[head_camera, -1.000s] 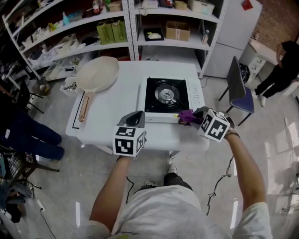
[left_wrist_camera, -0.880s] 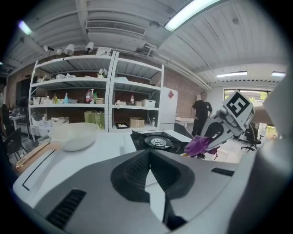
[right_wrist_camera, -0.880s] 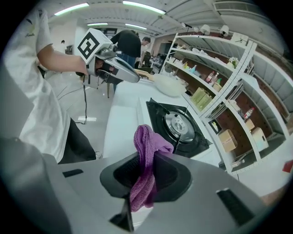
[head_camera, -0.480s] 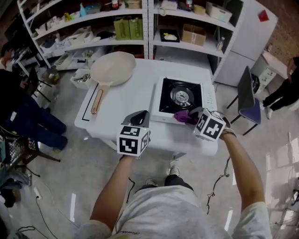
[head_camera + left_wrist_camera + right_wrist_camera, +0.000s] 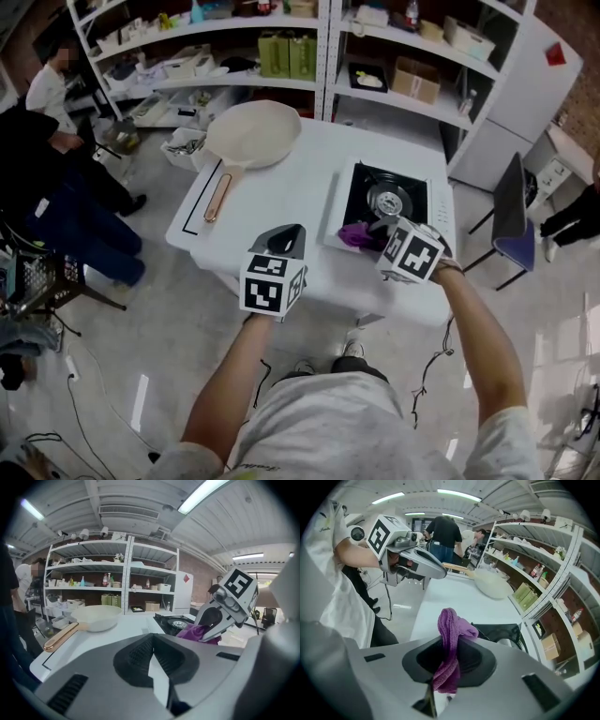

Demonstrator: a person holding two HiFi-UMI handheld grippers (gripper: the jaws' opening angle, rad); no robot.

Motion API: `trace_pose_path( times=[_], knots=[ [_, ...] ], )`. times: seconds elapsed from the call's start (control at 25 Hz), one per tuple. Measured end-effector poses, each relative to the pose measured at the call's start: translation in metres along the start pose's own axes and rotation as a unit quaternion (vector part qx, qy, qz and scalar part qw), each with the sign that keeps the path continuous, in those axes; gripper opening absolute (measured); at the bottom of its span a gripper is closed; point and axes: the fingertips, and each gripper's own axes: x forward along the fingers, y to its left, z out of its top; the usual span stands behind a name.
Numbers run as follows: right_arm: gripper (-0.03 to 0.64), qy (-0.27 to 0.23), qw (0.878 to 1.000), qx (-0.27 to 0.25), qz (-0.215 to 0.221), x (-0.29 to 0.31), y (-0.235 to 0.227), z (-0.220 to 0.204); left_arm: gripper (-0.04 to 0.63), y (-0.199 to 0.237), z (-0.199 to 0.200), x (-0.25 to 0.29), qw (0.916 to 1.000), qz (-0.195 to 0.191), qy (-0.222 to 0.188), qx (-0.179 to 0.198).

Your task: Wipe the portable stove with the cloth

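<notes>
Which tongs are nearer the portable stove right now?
Right. The right tongs, gripping the purple cloth, sit at the stove's near left corner; the left tongs hang by the table's front edge, left of the stove.

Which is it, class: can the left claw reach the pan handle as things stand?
Probably yes. The left claw is shut and empty, and only bare table lies between it and the pan handle. It would need opening first.

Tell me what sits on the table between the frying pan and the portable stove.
Nothing: the head view shows bare white table between frying pan and portable stove.
</notes>
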Motion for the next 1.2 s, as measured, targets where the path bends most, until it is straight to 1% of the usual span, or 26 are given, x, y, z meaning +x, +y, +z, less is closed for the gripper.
trace_pose_path(
  times=[0.32,0.56,0.72,0.92,1.2],
  knots=[
    [0.064,-0.025,0.999,-0.006,0.026,0.017,-0.002,0.035,0.005,0.019,0.001,-0.003,0.9999,0.014,-0.004,-0.004],
    [0.064,-0.081,0.995,0.013,0.049,0.004,-0.020,0.081,0.003,0.033,0.011,-0.001,0.9998,0.017,-0.009,-0.005],
    [0.064,-0.101,0.992,0.022,0.069,0.002,-0.031,0.101,0.005,0.039,0.018,0.004,0.9997,0.019,-0.012,-0.008],
    [0.064,-0.101,0.989,0.012,0.104,0.014,-0.038,0.110,0.005,0.044,0.025,0.016,0.9996,0.023,-0.014,-0.011],
    [0.064,-0.081,0.988,-0.012,0.129,0.037,-0.066,0.101,0.003,0.051,0.034,0.041,0.9992,0.034,-0.012,-0.017]
  ],
)
